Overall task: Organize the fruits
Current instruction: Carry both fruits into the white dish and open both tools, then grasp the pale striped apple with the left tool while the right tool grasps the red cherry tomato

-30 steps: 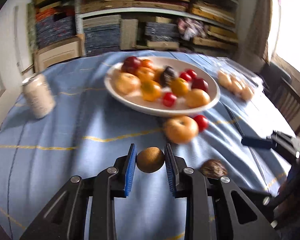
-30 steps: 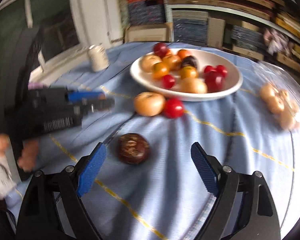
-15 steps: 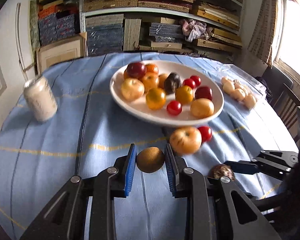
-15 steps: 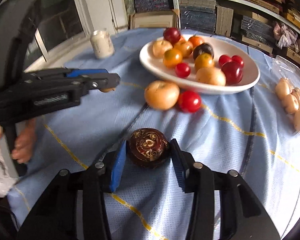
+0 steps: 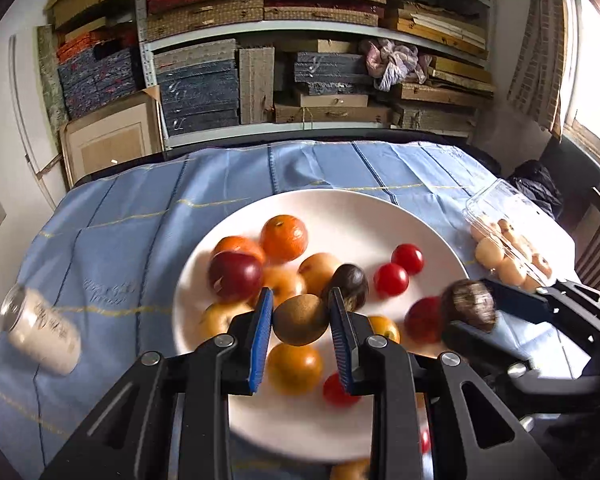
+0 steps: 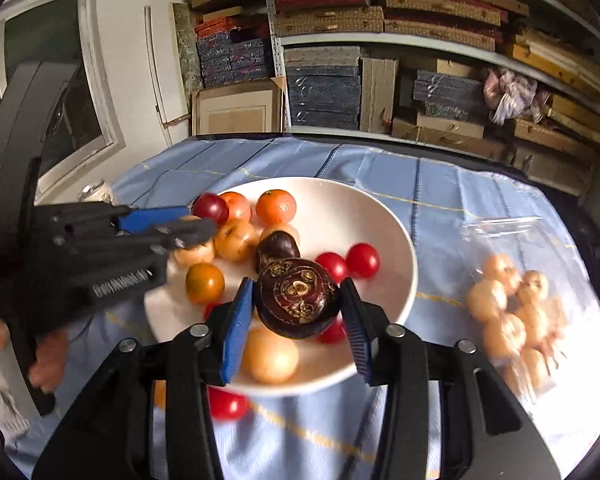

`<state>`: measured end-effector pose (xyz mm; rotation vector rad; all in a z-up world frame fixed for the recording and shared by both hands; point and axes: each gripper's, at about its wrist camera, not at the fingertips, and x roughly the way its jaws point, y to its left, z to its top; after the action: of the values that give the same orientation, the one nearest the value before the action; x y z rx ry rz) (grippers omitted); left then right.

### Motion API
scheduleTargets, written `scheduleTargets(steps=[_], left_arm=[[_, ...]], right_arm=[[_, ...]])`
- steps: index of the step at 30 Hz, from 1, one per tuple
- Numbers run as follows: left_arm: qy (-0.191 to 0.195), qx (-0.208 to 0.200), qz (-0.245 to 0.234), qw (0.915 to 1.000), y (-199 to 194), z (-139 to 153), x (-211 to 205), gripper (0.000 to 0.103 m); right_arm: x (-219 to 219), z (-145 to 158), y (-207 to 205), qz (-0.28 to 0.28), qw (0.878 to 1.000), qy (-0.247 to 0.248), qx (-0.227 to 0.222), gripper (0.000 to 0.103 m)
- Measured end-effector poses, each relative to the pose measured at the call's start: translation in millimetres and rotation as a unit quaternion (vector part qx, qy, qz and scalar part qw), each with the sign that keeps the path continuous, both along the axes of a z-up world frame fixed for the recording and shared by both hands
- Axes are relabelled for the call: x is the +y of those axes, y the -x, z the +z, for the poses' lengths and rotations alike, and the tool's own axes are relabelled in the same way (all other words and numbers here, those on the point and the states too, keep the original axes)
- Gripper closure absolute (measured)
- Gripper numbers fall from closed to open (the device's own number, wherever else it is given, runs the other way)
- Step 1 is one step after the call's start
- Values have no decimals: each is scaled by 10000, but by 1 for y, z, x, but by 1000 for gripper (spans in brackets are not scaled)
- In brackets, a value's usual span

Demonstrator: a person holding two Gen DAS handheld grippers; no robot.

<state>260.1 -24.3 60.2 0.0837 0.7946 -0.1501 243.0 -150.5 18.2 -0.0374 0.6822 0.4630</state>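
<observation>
Here, kiwi (image 5: pixel 300 320) clamped, mangosteen (image 6: pixel 298 298) clamped

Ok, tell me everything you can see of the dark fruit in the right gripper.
The dark fruit is round, deep maroon, almost black, with a glossy skin and tan, scabby markings on the face turned to the camera. It is clamped between the right gripper's blue pads, held in the air above the white plate; only the pads touch it.
</observation>
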Motion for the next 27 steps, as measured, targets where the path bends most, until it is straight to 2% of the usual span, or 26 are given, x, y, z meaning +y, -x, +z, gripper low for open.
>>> scheduleTargets(steps=[7, 8, 9, 11, 18, 27], left_arm=[[-75, 107, -32, 9999, -16, -20, -13, 74], [-107, 89, -7, 9999, -16, -21, -13, 67], [-119, 92, 0, 9999, -16, -21, -12, 56], [-128, -6, 71, 9999, -12, -17, -7, 45], [-81, 20, 156, 9998, 15, -5, 12, 43], [-299, 105, -456, 9985, 97, -29, 0, 43]], right_arm=[[10, -23, -21, 40, 9999, 92, 61, 59], [11, -24, -21, 51, 9999, 104, 38, 59], [9, -23, -18, 47, 9999, 95, 3, 57], [4, -20, -11, 13, 10000, 35, -41, 51], [-22, -5, 36, -23, 9996, -169, -206, 48], [-44, -18, 105, 165, 9994, -262, -136, 44]])
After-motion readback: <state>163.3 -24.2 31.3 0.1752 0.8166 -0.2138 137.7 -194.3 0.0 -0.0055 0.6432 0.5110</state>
